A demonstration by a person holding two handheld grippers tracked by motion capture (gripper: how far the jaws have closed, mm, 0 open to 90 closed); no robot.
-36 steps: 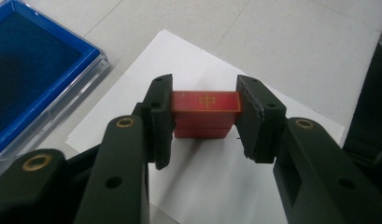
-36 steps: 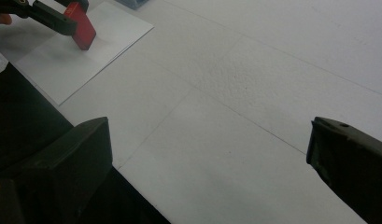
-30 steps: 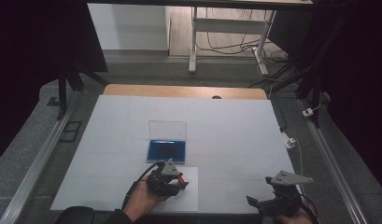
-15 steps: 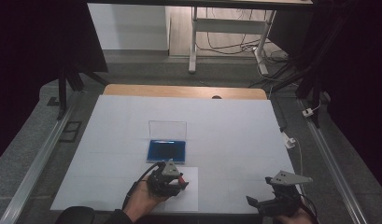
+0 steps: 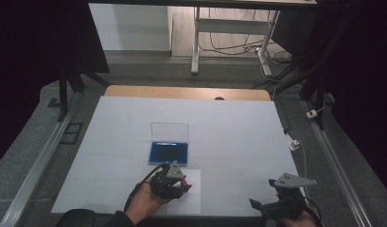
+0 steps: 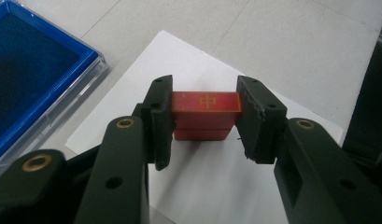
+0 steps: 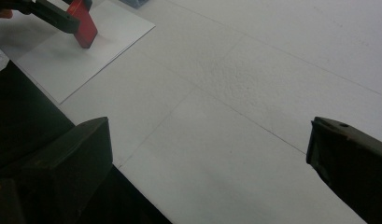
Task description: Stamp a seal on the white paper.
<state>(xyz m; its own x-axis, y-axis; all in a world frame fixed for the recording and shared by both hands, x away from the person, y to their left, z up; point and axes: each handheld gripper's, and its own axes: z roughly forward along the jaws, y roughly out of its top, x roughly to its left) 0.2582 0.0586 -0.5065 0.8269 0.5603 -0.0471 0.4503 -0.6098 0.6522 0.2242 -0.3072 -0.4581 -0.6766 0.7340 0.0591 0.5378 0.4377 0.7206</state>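
While a red block (image 6: 206, 114) is clamped between its two black jaws, the left gripper (image 6: 206, 122) is held low over a white sheet of paper (image 6: 212, 186) near the front edge of the table (image 5: 229, 127). A gold mark is seen on the block's upper face, and its lower end is placed on or just above the paper; contact cannot be told. Just beyond the sheet, an ink pad (image 5: 168, 152) with a blue inside is seen, its clear lid (image 5: 170, 130) raised upright behind it. In the left gripper view, the pad's blue tray (image 6: 34, 70) is shown to the left of the paper. The right gripper (image 5: 281, 201) is held well apart at the table's front right corner, its jaws spread wide with nothing between them. From the right gripper view, the red block (image 7: 83, 25) and the paper (image 7: 81, 51) are seen farther off.
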